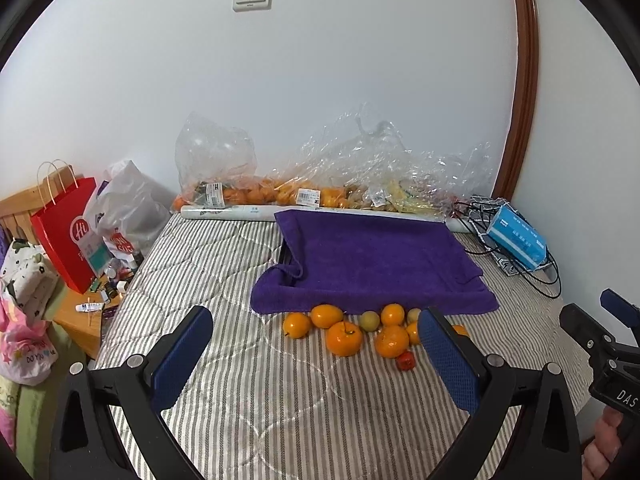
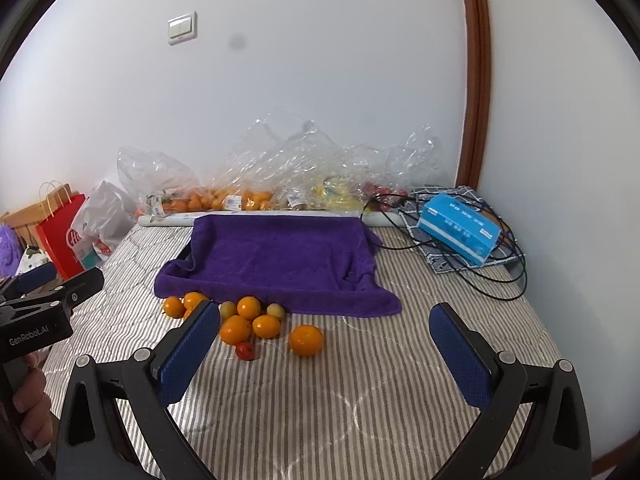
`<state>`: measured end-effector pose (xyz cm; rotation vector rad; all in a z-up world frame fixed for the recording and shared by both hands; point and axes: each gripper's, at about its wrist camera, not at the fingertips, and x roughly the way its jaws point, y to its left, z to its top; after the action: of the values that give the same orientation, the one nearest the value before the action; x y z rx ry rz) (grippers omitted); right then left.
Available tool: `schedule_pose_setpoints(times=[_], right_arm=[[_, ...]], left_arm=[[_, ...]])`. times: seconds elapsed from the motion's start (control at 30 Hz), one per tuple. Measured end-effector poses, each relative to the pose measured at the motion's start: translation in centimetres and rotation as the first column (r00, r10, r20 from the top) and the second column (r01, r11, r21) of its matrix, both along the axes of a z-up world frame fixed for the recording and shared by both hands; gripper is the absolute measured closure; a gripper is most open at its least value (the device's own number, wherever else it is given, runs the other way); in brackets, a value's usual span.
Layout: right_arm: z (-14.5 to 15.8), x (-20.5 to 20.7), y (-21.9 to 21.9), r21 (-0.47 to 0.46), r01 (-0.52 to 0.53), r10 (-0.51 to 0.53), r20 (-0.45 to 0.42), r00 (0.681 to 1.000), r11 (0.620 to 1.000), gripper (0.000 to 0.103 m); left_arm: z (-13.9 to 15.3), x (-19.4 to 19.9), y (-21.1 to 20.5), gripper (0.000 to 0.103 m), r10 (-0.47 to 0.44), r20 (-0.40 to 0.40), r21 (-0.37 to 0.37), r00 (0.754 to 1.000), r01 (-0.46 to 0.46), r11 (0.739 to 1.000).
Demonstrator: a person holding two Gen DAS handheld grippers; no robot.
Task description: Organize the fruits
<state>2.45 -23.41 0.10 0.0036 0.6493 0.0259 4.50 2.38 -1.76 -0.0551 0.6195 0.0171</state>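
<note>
Several oranges lie loose on the striped bedcover, among them a big orange [image 1: 344,338] [image 2: 235,329] and one set apart [image 2: 306,340]. Two small greenish fruits [image 1: 368,321] [image 2: 228,309] and a small red fruit [image 1: 405,360] [image 2: 245,351] sit among them. Just behind the pile a purple towel [image 1: 372,260] [image 2: 280,256] drapes over a tray. My left gripper [image 1: 316,356] is open, hovering short of the fruit. My right gripper [image 2: 326,352] is open too, nearer than the lone orange; its left finger hides part of the pile.
Clear plastic bags of oranges [image 1: 256,194] [image 2: 224,200] and other fruit line the wall behind a white roll [image 1: 224,213]. A blue tissue box [image 1: 516,242] [image 2: 460,232] and black cables [image 2: 500,280] lie at right. A red paper bag [image 1: 66,236] and clutter stand beside the bed at left.
</note>
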Motion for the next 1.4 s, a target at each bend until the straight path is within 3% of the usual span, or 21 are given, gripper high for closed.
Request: schedule_pose_setpoints(times=[0.17,0.33,0.5,0.93,1.17,1.4], right_arm=[[-1.5,1.4,0.3,0.01,-0.023,0.023,-0.026,0.999,1.0,0.0],[-3.7,3.4,0.1,0.036,-0.012,0.014,-0.065,0.998,0.999,0.0],[-5.9,5.1,0.2,0.011,-0.005,0.006,-0.096,0.995,1.0,0.001],[-9.6,8.1,-0.7,0.041,-0.023,0.029,-0.155,0.988,0.999,0.004],[-12.3,9.6,-1.5,0.085,-0.018,0.037,-0.226,0.973,0.996,0.017],[-15.1,10.5,-0.7,0.151,-0.079,0.121,-0.293,0.948,0.985,0.029]], left_arm=[[-1.8,1.6,0.5,0.0,-0.001,-0.033,-0.011,0.999,0.001,1.0],[-3.9,3.1,1.0,0.0,-0.003,-0.071,0.025,0.998,0.005,1.0],[-5.9,4.7,1.8,0.001,0.011,-0.102,0.026,0.995,-0.008,1.0],[-9.1,7.9,2.5,0.005,-0.017,-0.144,0.06,0.989,0.026,0.998],[-10.8,9.3,3.4,0.012,-0.018,-0.186,0.038,0.982,0.026,0.999],[-11.4,9.5,3.1,0.012,-0.068,-0.19,-0.013,0.979,0.067,0.998]])
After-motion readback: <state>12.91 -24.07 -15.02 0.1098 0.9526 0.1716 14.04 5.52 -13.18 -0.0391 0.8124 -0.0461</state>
